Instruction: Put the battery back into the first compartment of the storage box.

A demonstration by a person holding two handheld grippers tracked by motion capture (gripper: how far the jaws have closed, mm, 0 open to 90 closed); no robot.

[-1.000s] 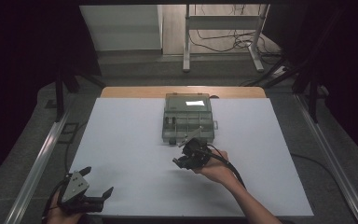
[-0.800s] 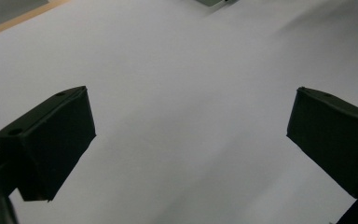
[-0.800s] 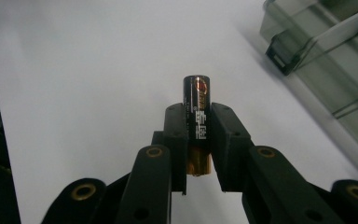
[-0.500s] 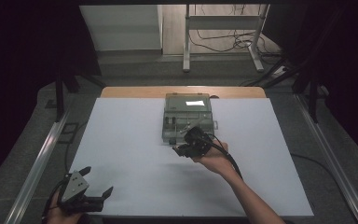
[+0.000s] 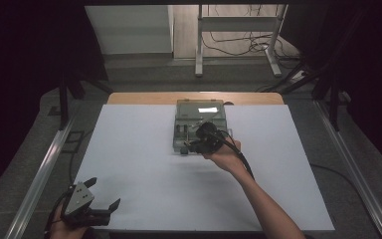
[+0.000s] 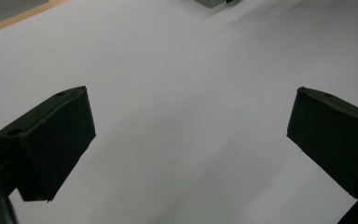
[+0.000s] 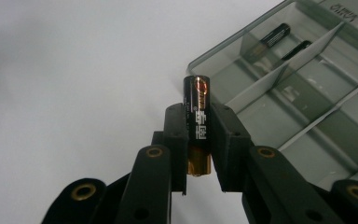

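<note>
Battery (image 7: 198, 126) sitting upright between my right tool's (image 7: 199, 140) jaws, clamped tight; I am holding it over the near edge of the clear compartment box (image 5: 200, 118) by the worktop's (image 5: 139, 164) far edge. Left tool (image 5: 92, 199) gaping wide, gripping nothing, at the near-left corner.

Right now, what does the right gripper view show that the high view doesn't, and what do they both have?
The right gripper view alone makes out a black and gold battery clamped upright between the right gripper's jaws, plus two more batteries lying in a far compartment. The high view alone takes in the left gripper, jaws open, at the near left edge of the white table, and the forearm reaching in. Both share the clear divided box and the white tabletop.
</note>
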